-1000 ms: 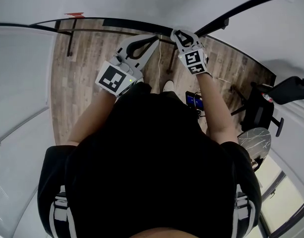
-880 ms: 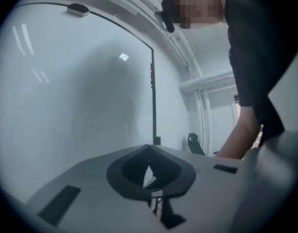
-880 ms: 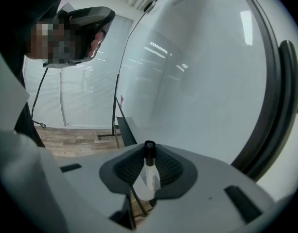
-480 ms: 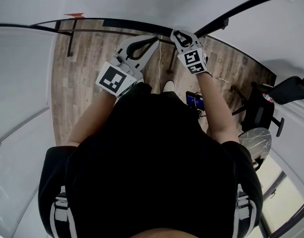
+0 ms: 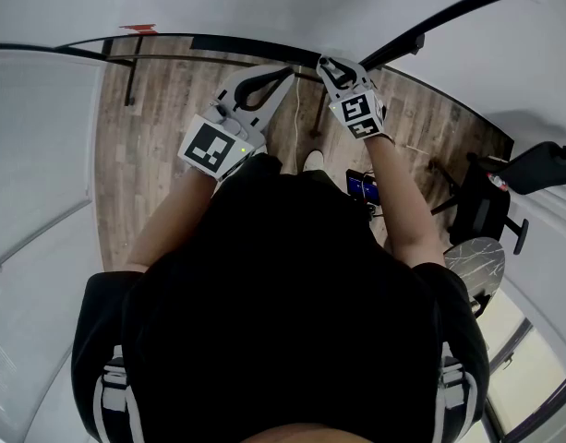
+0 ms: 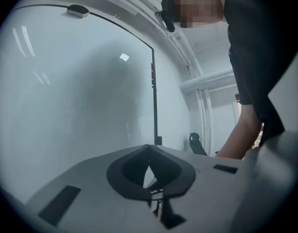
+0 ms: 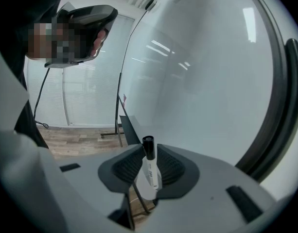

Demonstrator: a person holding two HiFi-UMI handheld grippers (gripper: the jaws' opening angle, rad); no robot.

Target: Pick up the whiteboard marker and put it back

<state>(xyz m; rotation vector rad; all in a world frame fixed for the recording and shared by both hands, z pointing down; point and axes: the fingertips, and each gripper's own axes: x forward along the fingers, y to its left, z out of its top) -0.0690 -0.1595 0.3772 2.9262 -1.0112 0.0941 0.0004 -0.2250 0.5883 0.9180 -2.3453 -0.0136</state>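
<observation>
Only the right gripper view shows the white whiteboard marker with a black cap (image 7: pixel 150 171). It stands upright between the pads of the right hand-held gripper (image 5: pixel 326 62), whose jaws have just been opening, and it leans on one pad with a gap at the other. The left hand-held gripper (image 6: pixel 149 168) faces the glossy white whiteboard (image 6: pixel 80 91) with its tips together on nothing. Beyond the marker runs the board's black tray ledge (image 7: pixel 131 129), with brown wood-plank floor (image 5: pixel 162 127) open beneath — and neither hand has shifted since the earlier head views.
</observation>
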